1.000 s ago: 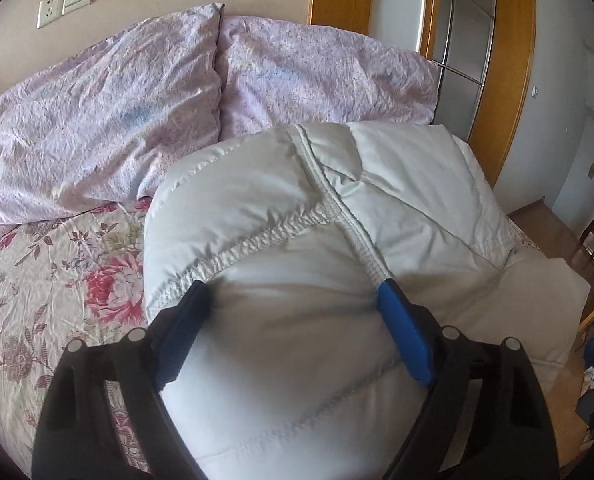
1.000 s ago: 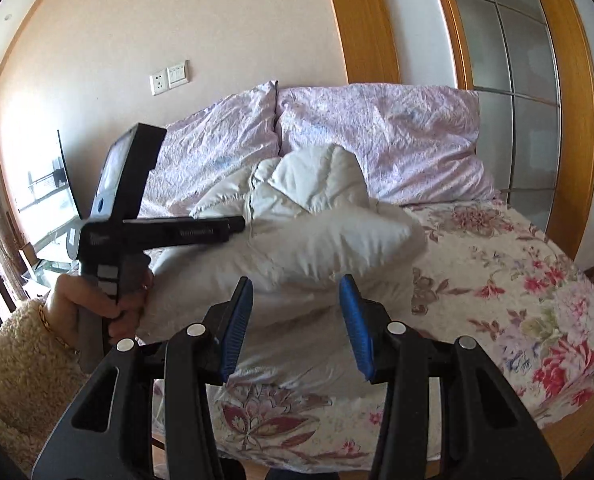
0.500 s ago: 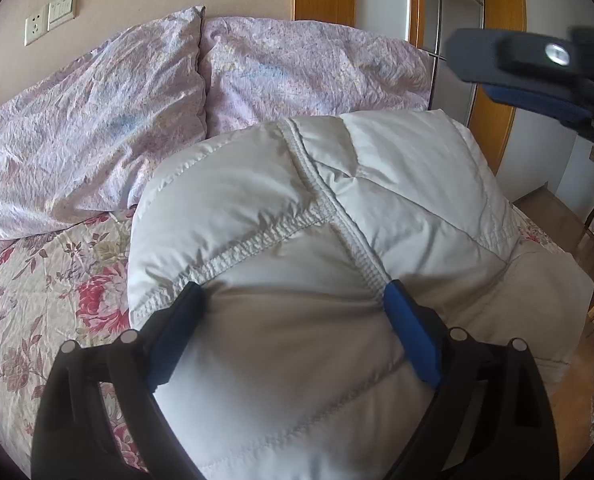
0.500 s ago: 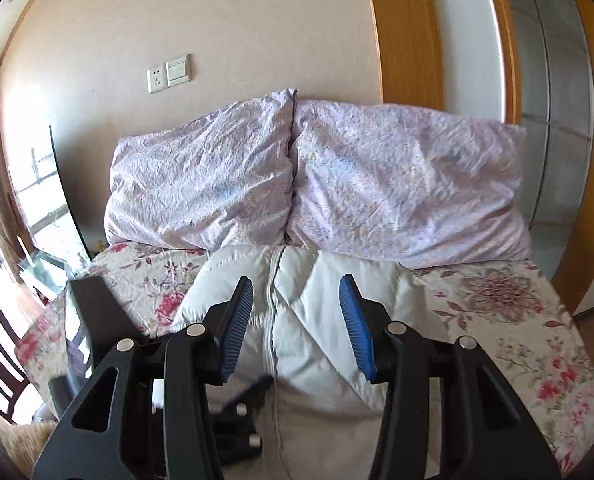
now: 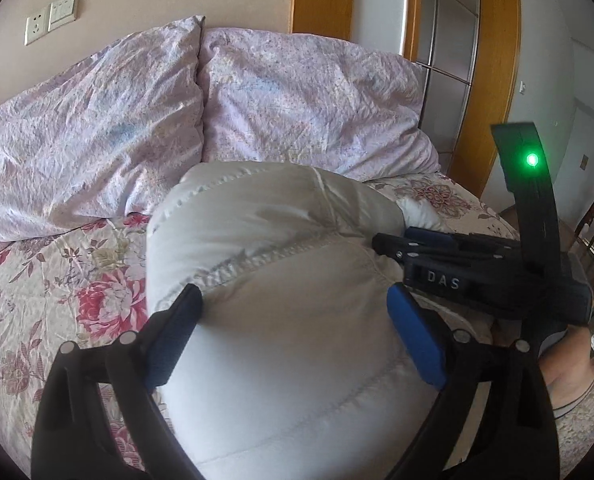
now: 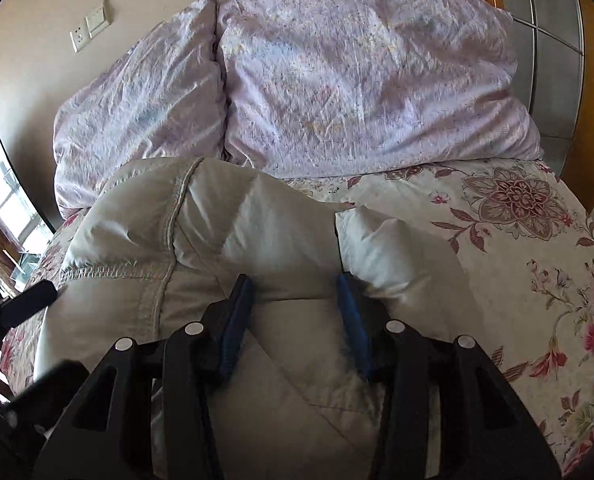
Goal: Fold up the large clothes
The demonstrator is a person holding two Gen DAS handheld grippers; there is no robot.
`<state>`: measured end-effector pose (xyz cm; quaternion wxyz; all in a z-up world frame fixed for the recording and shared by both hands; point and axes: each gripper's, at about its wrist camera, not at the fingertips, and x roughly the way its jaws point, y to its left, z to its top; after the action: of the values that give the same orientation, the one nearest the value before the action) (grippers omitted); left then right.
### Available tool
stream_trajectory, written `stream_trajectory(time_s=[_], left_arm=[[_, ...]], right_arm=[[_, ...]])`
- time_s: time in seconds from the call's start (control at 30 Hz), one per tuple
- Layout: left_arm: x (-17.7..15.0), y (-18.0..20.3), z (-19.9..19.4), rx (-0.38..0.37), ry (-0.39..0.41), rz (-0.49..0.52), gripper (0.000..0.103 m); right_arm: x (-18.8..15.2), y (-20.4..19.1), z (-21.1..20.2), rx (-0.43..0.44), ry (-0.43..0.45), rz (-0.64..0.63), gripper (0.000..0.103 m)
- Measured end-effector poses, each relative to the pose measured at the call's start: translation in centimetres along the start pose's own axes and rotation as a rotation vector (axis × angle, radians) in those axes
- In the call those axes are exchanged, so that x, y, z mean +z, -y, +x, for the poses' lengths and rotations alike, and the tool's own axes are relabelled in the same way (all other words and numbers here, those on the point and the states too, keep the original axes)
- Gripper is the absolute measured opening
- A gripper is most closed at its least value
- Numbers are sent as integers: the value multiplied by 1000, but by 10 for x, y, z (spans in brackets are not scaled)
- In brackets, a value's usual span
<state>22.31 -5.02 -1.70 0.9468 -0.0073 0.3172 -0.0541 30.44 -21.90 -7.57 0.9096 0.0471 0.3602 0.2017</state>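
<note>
A puffy pale grey down jacket (image 5: 281, 280) lies bunched and folded on the flowered bedspread (image 5: 57, 280); it also fills the near part of the right wrist view (image 6: 201, 240). My left gripper (image 5: 293, 312) is open, its blue pads pressed against the jacket's bulk on either side. My right gripper (image 6: 293, 300) is open too, its pads pushed into the jacket's right part. The right gripper's black body (image 5: 477, 268) shows in the left wrist view, lying on the jacket's right side. The left gripper's fingertip (image 6: 29, 304) shows at the left edge of the right wrist view.
Two lilac pillows (image 5: 97, 136) (image 6: 369, 80) stand against the wall at the bed's head. A wooden door frame (image 5: 493, 80) and glass-panelled door are at the right. The bedspread (image 6: 537, 260) extends to the right of the jacket.
The jacket has been pressed down flatter onto the bed. My right gripper came down from above onto the jacket's right side. My left gripper stayed open against the jacket.
</note>
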Motion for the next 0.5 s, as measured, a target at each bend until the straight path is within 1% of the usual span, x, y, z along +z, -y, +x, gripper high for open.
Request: stream_trajectory(time_s=[0.07,0.17,0.3,0.37,0.4,0.5], left_arm=[[6,-11,-1,26,5,-19,93],[16,-22,1,90,3,-27,93],[22,-25,14,108,-18,-17,93],[16,-21,29,99,-57,-2,94],[11,-17,39,107,-79,11,95],[0,-3,53,185,-49,78,96]], right_arm=[[-3,6,2,14,2,17,46],[-3,9,4,21,4,19,46],[-3,11,10,26,4,19,46],[-5,13,12,36,12,15,46],[-5,13,12,35,20,9,46],[-7,15,16,16,34,4,46]])
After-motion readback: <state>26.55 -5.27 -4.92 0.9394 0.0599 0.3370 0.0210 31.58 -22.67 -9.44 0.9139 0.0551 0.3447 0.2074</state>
